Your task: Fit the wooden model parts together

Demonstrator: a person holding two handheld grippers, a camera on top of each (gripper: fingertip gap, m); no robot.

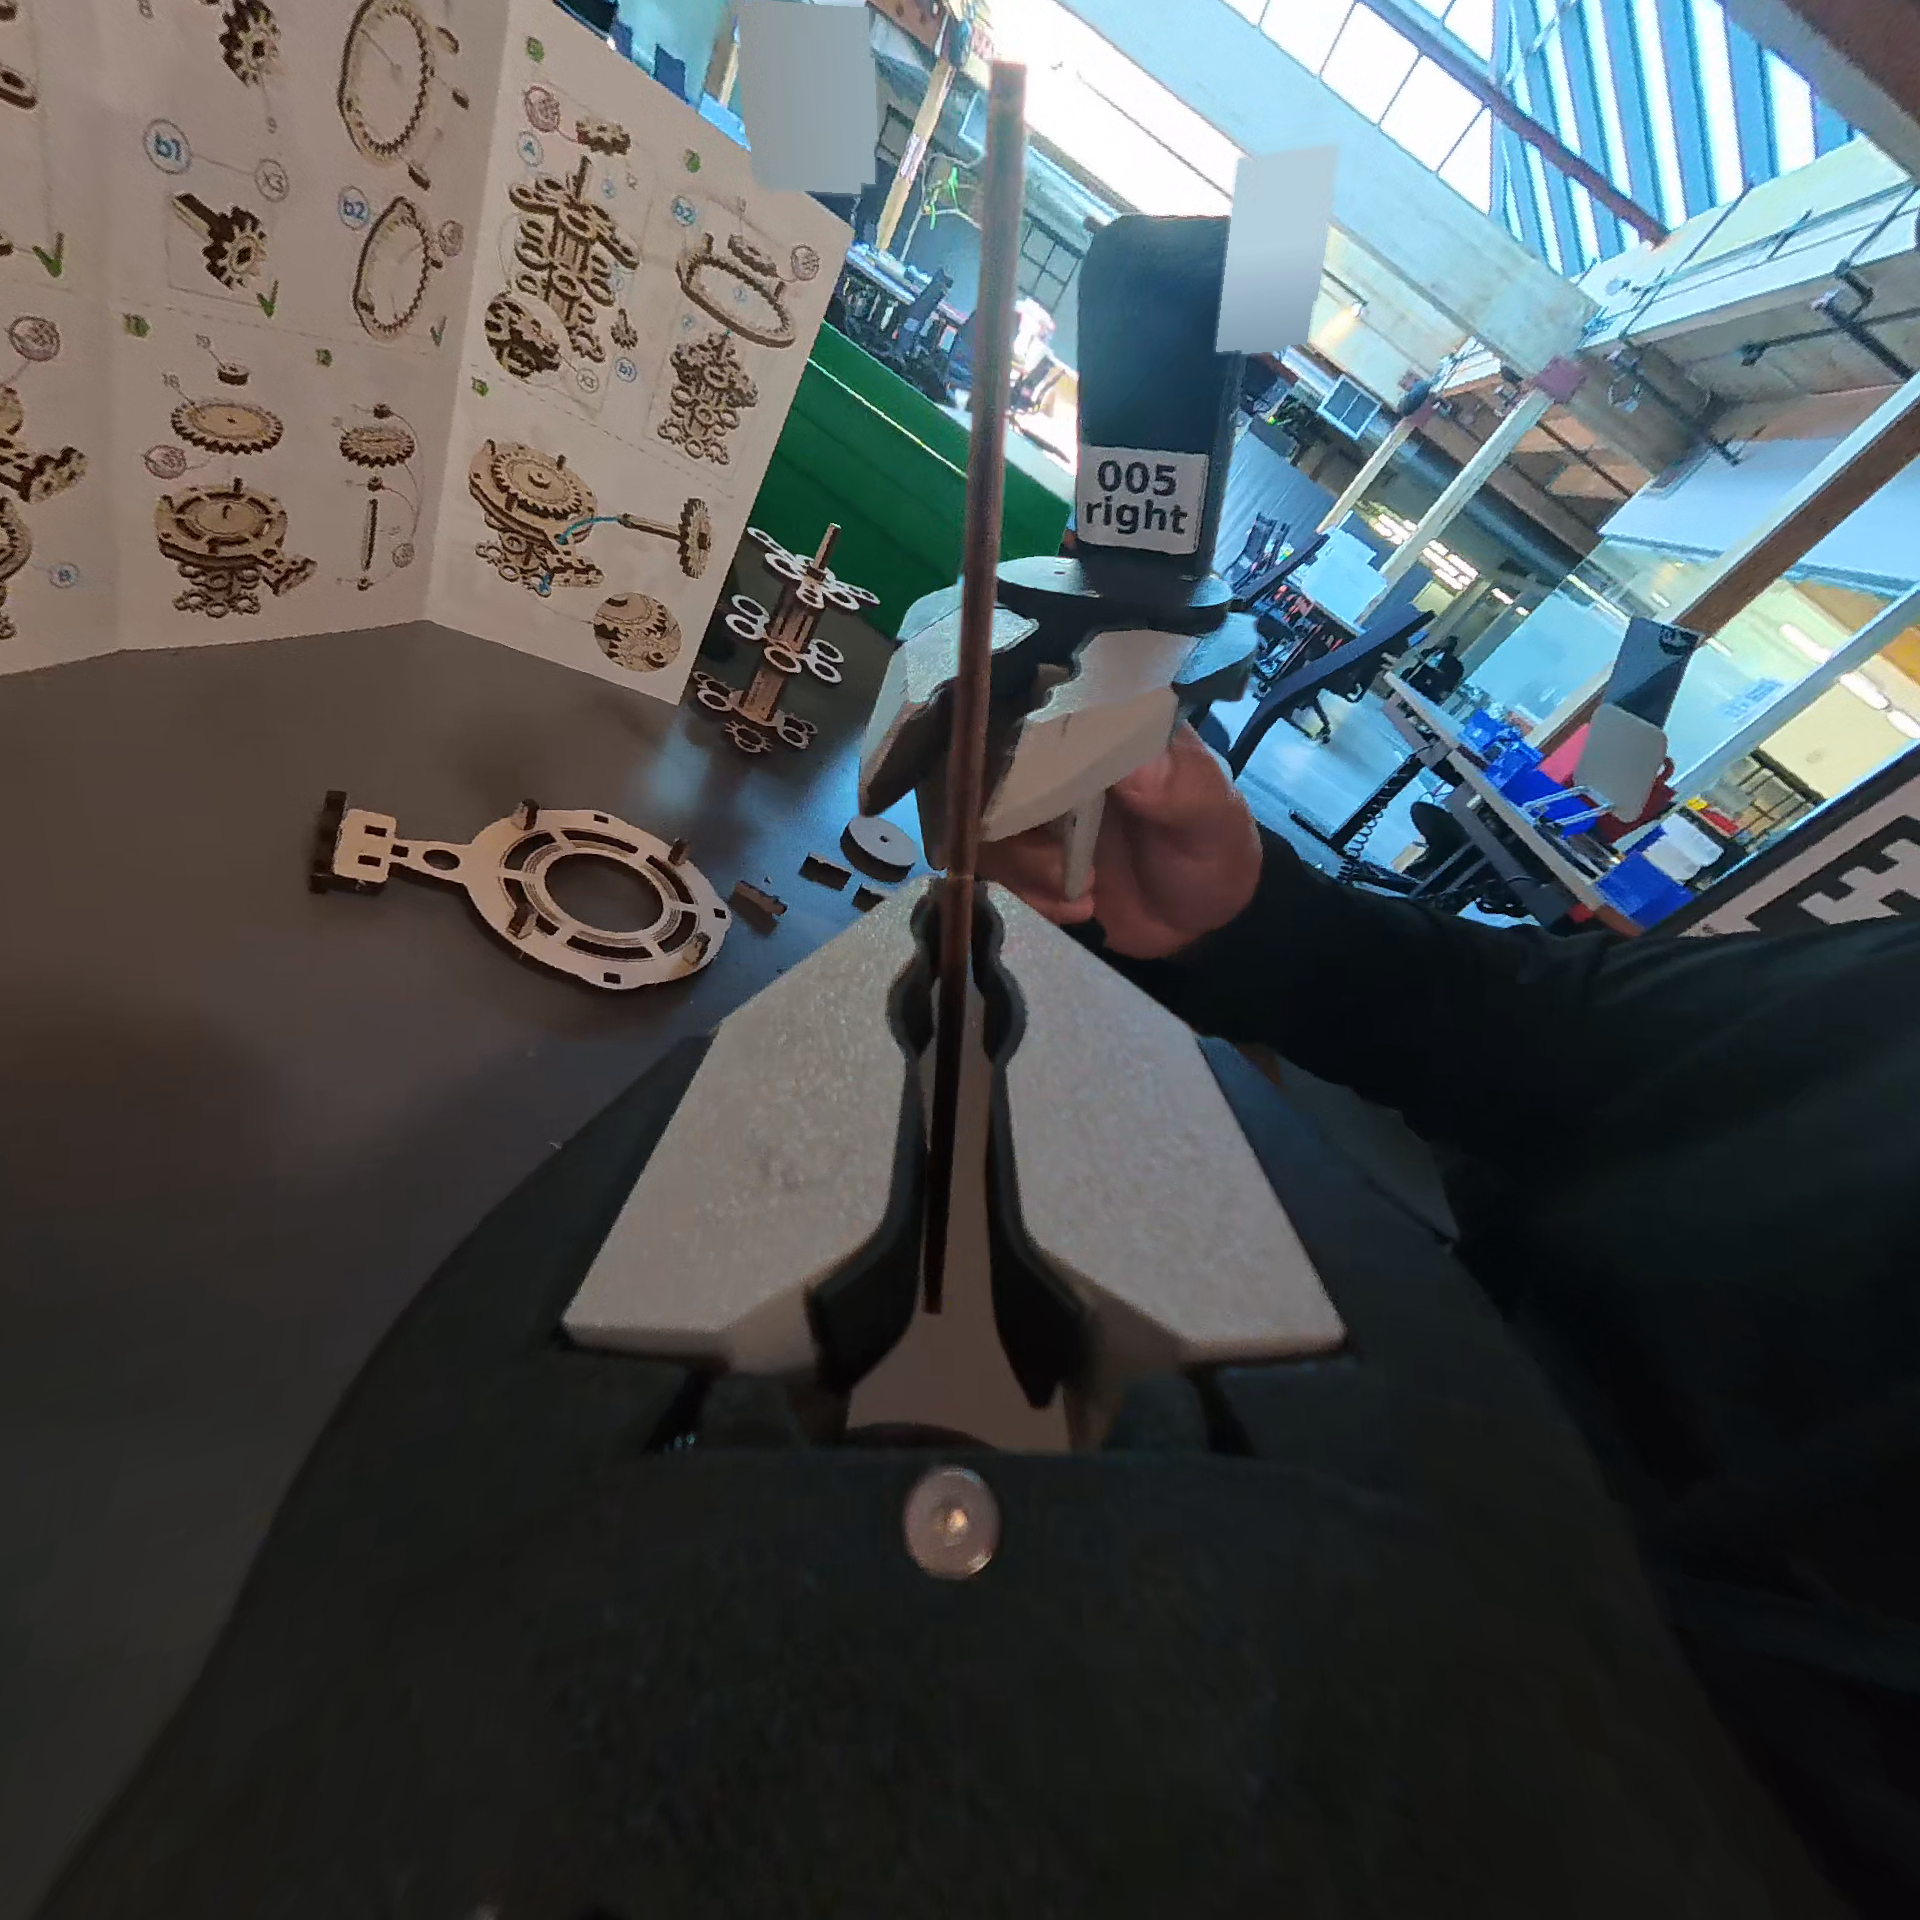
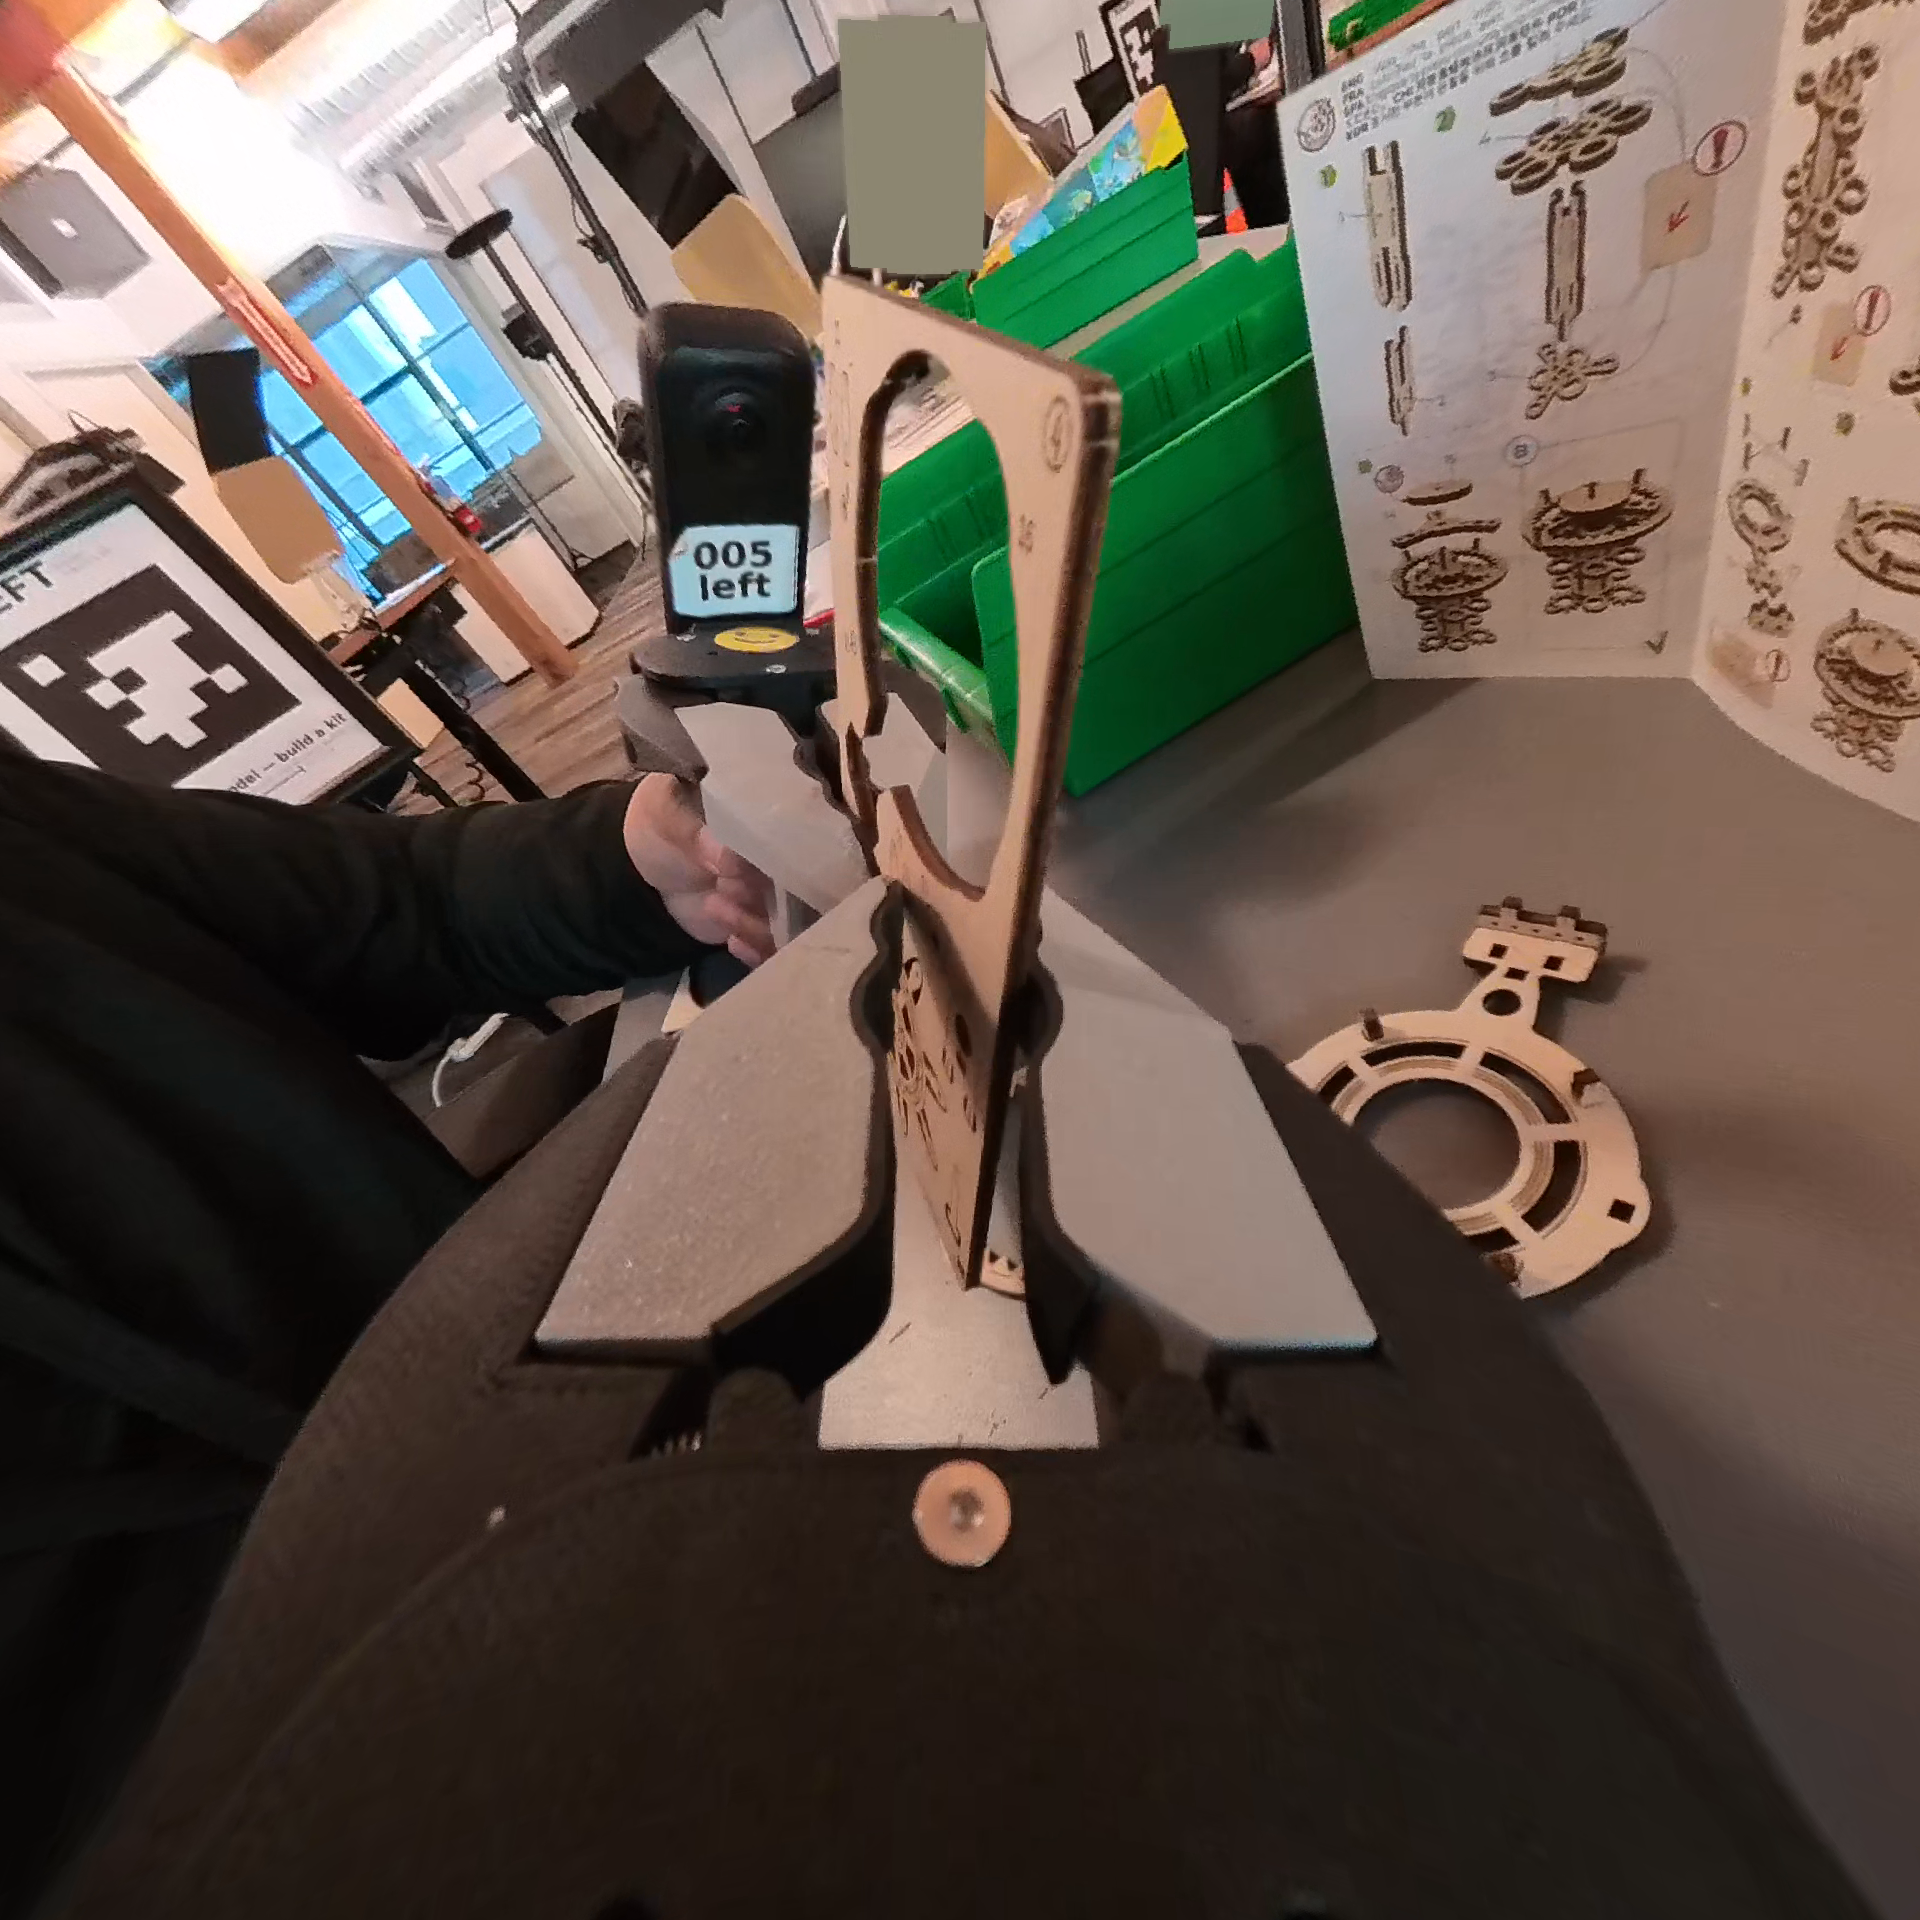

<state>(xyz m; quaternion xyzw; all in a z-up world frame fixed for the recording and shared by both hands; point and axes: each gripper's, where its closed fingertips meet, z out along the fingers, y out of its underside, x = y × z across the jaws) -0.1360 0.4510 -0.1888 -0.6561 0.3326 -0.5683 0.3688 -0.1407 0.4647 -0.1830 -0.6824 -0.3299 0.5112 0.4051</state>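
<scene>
The dark grey table [image 1: 260,1039] carries everything, with the large folded white instruction sheet printed with assembly drawings [image 1: 312,343] standing upright at its far edge and green plastic bins [image 2: 1143,582] behind it.

Held upright above the table is the flat pale plywood carrier sheet with a big rounded cut-out where a part has been taken out [image 2: 966,644]. Both claws are clenched on it: the left gripper [image 1: 956,904] grips it edge-on between its grey fingers, and the right gripper [image 2: 951,935] clamps the end that still bears small laser-cut pieces. Each tool appears in the other's view, gripping the same sheet from the opposite side.

Lying flat on the table is the round wooden ring plate with a slotted tab arm and small pegs standing in it [image 2: 1475,1101], well apart from the grippers. Farther back stands the small wooden tower of looped discs on a central post [image 1: 790,644], and a little round disc with a centre hole [image 1: 881,836] and some tiny dark wooden offcuts [image 1: 758,904] lie near it.

The step in hand looks like freeing the next part from the sheet, not yet fitting. The next move probably calls for one claw to steady the sheet while the other works a remaining piece loose without snapping it.
</scene>
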